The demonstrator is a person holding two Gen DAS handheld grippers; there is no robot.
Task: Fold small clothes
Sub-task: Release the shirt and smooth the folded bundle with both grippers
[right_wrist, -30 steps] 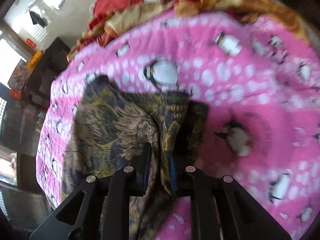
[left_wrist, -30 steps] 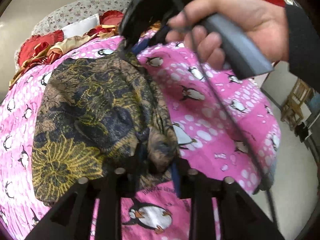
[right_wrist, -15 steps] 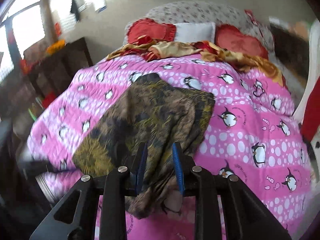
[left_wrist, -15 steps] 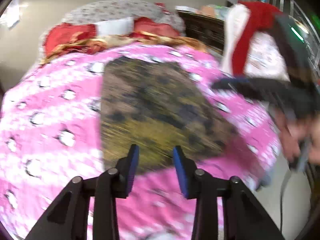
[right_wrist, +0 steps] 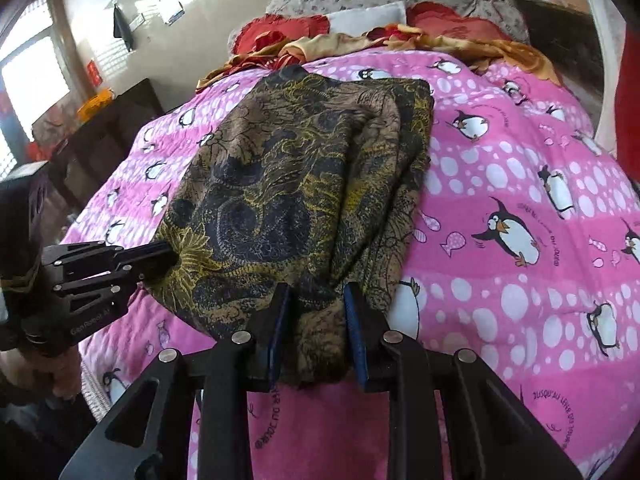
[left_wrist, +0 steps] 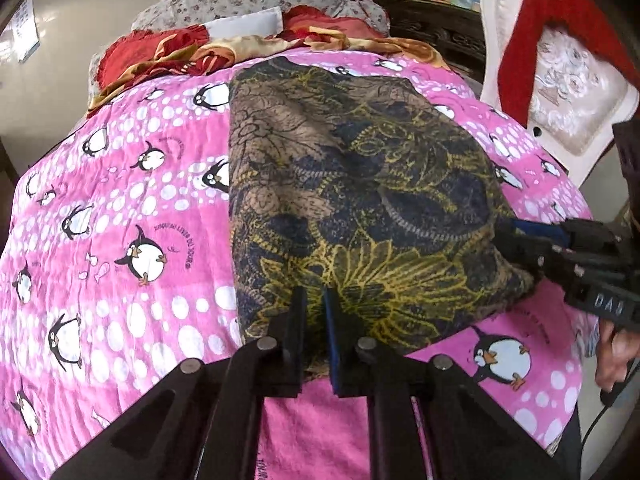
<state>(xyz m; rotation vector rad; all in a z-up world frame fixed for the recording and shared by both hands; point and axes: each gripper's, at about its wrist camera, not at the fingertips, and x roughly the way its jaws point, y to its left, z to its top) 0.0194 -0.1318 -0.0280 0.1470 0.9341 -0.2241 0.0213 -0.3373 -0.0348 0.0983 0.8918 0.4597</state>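
A brown, black and yellow patterned garment point(left_wrist: 360, 184) lies spread on the pink penguin blanket point(left_wrist: 140, 200), its near hem toward me. My left gripper point(left_wrist: 314, 294) sits at that hem's left corner; its jaws are closing, nearly together, with the cloth edge between them. In the right wrist view the same left gripper point(right_wrist: 170, 254) pinches the garment point(right_wrist: 288, 168) at its left corner. My right gripper point(right_wrist: 316, 292) is shut on a bunched fold of the near right hem. The left wrist view shows the right gripper point(left_wrist: 506, 236) at the cloth's right edge.
Pillows point(left_wrist: 248, 12) and crumpled red and gold cloth point(left_wrist: 168, 52) lie at the head of the bed. A white chair with a red cloth point(left_wrist: 560, 72) stands to the right, and a dark cabinet point(right_wrist: 100, 136) to the left. A hand point(left_wrist: 616, 356) holds the right gripper.
Both grippers drew back to the bed's near edge. The garment, bunched a second ago, now lies flat. The left jaws, open half a second ago, have narrowed onto the near hem.
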